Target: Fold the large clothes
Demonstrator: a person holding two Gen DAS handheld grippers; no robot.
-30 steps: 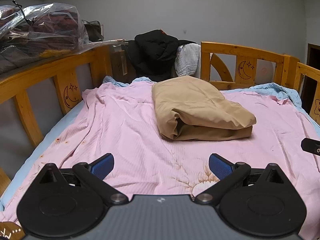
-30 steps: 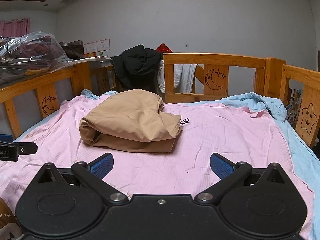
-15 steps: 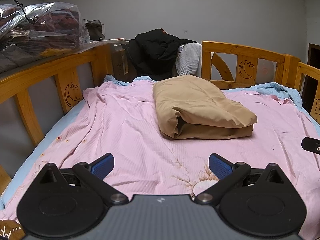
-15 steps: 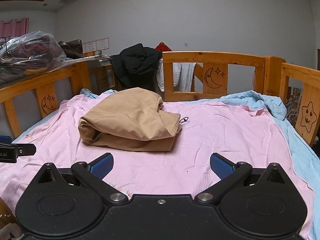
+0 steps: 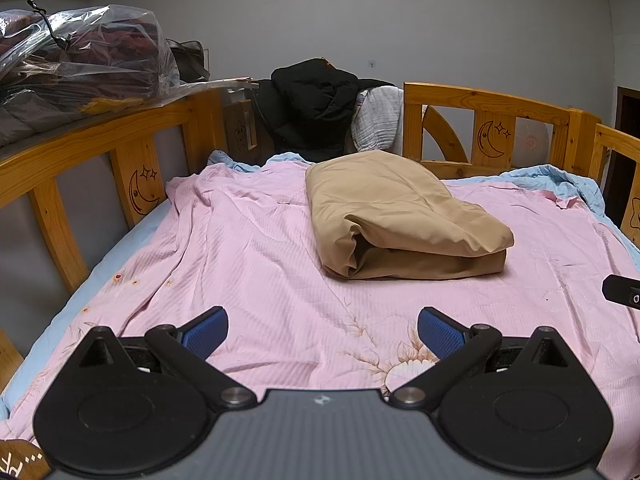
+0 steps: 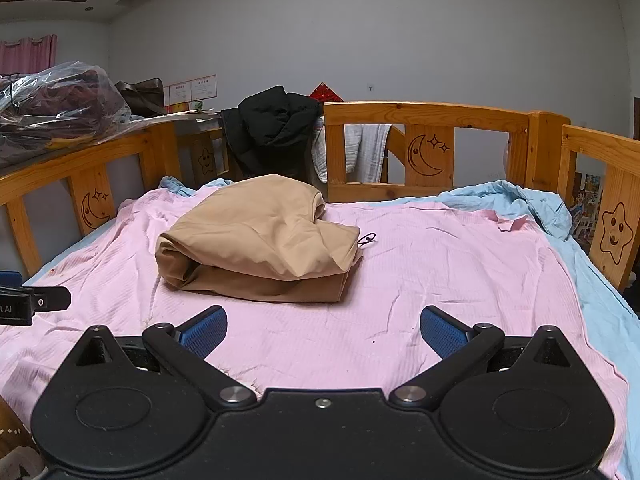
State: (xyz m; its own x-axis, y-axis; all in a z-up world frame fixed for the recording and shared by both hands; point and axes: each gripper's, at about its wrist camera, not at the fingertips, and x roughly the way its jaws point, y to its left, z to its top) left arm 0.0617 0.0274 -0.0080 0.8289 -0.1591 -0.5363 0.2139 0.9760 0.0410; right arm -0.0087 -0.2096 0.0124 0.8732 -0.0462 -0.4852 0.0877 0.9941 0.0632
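A tan garment lies folded in a thick bundle on the pink sheet in the middle of the bed; it also shows in the right wrist view. My left gripper is open and empty, hovering over the sheet in front of the bundle. My right gripper is open and empty, also short of the bundle. A thin black loop lies at the bundle's right edge. The tip of the right gripper shows at the left wrist view's right edge.
Wooden bed rails with moon and star carvings surround the bed. A black jacket and a grey cloth hang at the far rail. A plastic bag of clothes sits on the left. A light blue sheet lies underneath.
Both views shifted very slightly; the bundle sits marginally higher in frame. The garment itself has not moved and both grippers stay open.
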